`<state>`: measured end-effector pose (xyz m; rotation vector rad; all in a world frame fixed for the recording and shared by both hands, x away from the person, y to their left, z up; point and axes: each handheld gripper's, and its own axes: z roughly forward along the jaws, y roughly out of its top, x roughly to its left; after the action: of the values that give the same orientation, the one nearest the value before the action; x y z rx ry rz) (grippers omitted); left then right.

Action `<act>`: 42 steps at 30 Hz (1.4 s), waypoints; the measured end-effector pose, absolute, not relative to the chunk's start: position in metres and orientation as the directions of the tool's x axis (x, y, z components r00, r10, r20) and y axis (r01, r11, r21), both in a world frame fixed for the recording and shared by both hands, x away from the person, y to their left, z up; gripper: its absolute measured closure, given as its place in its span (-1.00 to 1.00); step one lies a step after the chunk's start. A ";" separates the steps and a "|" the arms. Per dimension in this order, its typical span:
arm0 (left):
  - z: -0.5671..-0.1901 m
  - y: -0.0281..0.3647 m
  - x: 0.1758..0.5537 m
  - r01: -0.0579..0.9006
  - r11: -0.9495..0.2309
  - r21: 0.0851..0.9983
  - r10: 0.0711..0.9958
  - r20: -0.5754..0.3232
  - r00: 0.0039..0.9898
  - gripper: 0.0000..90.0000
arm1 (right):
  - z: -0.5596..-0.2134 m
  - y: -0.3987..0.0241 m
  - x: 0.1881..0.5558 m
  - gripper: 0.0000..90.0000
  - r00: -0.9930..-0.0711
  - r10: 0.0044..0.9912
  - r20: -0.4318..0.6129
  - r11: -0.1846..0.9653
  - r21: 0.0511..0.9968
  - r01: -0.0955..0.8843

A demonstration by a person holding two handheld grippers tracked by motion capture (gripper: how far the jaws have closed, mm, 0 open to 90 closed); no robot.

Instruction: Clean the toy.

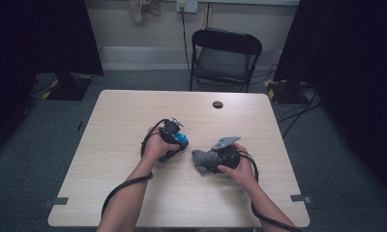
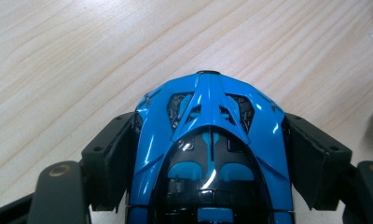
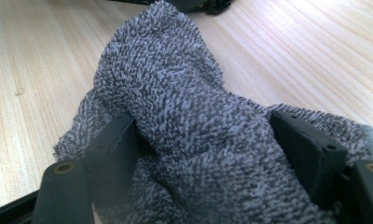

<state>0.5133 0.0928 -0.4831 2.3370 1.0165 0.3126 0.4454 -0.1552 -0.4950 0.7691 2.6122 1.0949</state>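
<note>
A glossy blue toy car (image 2: 208,107) with black trim sits between the jaws of my left gripper (image 2: 210,122); both black pads lie against its sides over the wooden table (image 2: 82,56). From above, the left gripper (image 1: 178,142) and the car (image 1: 182,140) are left of the table's centre. A crumpled grey terry cloth (image 3: 175,70) bulges up between the jaws of my right gripper (image 3: 201,121), which is shut on it. In the high view that cloth (image 1: 199,159) rests on the table just left of the right gripper (image 1: 212,162). Car and cloth lie a short way apart.
The pale wooden table (image 1: 133,111) has a small dark round hole (image 1: 217,104) near its far edge. A black folding chair (image 1: 224,58) stands behind it. Cables trail from both grippers off the near edge. Dark curtains hang at both sides.
</note>
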 end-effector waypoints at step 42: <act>-0.412 0.122 0.483 0.512 -0.535 0.672 0.661 -0.045 0.749 -0.45 | -0.480 -0.155 0.454 0.52 -0.778 0.625 0.064 0.561 0.656 0.505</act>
<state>0.4828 0.1217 -0.4116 2.2579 0.8760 0.2802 0.4536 -0.1549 -0.4804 0.9563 2.6165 1.0149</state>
